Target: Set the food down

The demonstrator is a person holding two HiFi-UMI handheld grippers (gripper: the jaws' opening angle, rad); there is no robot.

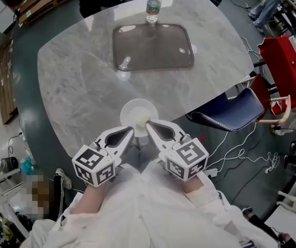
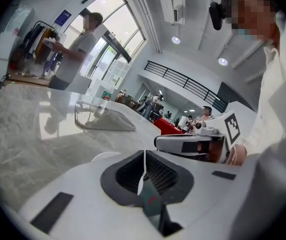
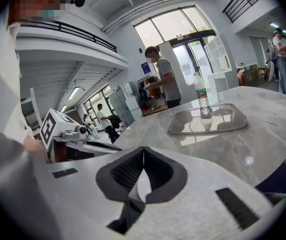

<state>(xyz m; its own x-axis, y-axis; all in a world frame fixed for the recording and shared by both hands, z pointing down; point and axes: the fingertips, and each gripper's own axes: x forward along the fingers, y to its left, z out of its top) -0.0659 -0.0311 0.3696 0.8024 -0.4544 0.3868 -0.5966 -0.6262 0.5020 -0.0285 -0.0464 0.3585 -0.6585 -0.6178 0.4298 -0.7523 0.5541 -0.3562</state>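
Left hand-held gripper [image 1: 129, 133] and right hand-held gripper [image 1: 150, 126], jaws together, holding nothing.
They sit side by side over the desk's [image 1: 75, 81] near edge. Just ahead of their tips a white bowl [image 1: 126, 109] holds pale food [image 1: 140, 121]. Farther ahead lies a clear tray [image 1: 153, 48], with a water bottle [image 1: 153, 5] beyond.

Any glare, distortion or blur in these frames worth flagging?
Head view: sharp, with light glinting on the clear tray and the marble table. Left gripper view: fisheye bend, dark corners, windows blown out. Right gripper view: same bend and corners; the tray mirrors the bright windows.
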